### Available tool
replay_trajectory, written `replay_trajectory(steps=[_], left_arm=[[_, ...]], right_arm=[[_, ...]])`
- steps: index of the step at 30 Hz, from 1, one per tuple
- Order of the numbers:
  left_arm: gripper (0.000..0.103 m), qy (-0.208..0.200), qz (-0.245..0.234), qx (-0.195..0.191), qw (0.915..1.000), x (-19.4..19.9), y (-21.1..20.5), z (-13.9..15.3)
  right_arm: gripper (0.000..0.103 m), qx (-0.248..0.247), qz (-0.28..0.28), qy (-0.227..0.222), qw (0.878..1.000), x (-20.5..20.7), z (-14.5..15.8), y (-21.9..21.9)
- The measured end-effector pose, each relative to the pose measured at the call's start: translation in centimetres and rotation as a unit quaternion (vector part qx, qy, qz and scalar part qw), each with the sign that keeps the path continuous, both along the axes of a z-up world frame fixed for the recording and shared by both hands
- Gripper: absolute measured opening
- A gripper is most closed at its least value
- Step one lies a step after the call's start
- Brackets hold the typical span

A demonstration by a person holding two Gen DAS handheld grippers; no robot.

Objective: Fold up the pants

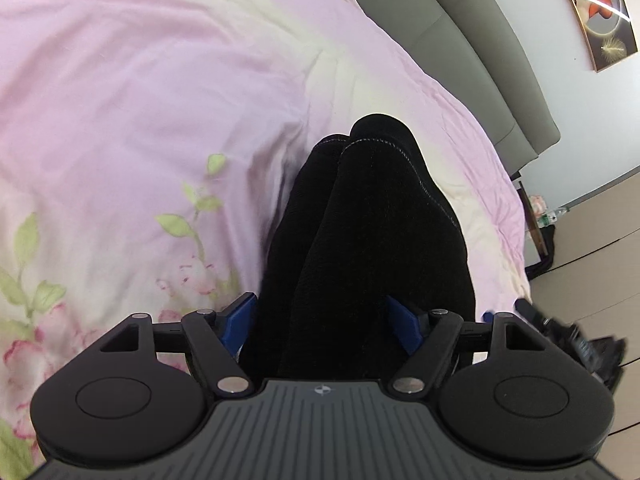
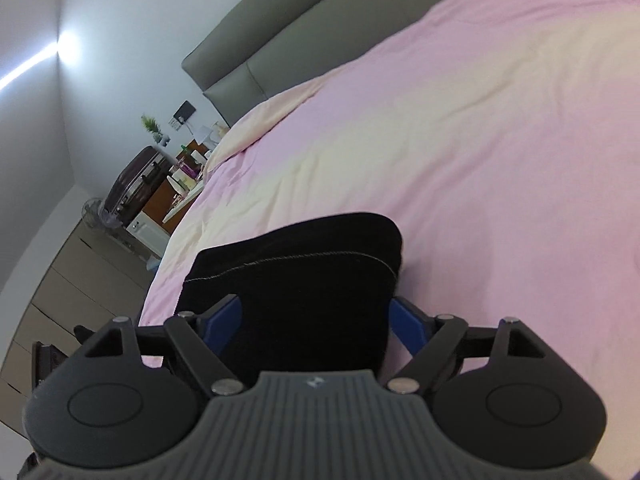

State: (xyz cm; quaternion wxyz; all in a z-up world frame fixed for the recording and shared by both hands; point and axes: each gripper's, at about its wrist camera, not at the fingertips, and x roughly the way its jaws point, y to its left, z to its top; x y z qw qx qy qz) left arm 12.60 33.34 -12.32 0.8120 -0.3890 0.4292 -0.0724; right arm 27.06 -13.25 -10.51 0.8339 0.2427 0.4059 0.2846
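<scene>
On a bed (image 1: 160,80) covered by a pink floral quilt, the folded black pants (image 1: 372,220) are seen lying between the spread jaws of the left gripper (image 1: 324,320) and likewise between the spread jaws of the right gripper (image 2: 316,320), pinched by neither pair.

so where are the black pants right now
The black pants lie bunched on the pink floral bedspread. In both wrist views they sit centre-low, between the blue pads of each hand-held gripper, with the grey headboard beyond.
</scene>
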Motion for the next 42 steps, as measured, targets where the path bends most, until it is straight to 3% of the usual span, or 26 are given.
replay_trajectory(steps=[4,6,11,16,25,30,38,42], left_arm=[[0.090,0.033,-0.018,-0.023,0.9990,1.8,0.7,-1.3],[0.095,0.042,-0.028,-0.026,0.9984,2.4,0.8,-2.0],[0.099,0.045,-0.037,-0.069,0.9959,3.0,1.6,-3.5],[0.103,0.038,-0.049,-0.087,0.9943,3.3,1.8,-4.5],[0.103,0.033,-0.080,-0.103,0.9909,4.6,1.9,-5.3],[0.103,0.026,-0.111,-0.086,0.9897,5.4,0.6,-5.3],[0.103,0.017,-0.136,-0.080,0.9874,6.3,-0.9,-5.1],[0.103,0.011,-0.134,-0.078,0.9878,5.9,-1.5,-4.9]], right_arm=[[0.079,0.014,-0.017,0.027,0.999,-0.3,-1.7,-2.0],[0.079,0.037,-0.011,0.048,0.998,-0.4,-2.5,-2.2],[0.080,0.061,0.034,0.090,0.993,-0.1,-4.2,-1.0],[0.083,0.063,0.070,0.115,0.989,0.4,-5.5,0.6],[0.093,0.136,0.095,0.173,0.971,1.7,-9.2,1.8],[0.098,0.149,0.108,0.180,0.966,2.3,-9.9,3.1],[0.098,0.160,0.118,0.168,0.965,2.4,-11.0,4.6],[0.091,0.166,0.121,0.165,0.965,2.4,-11.3,4.2]])
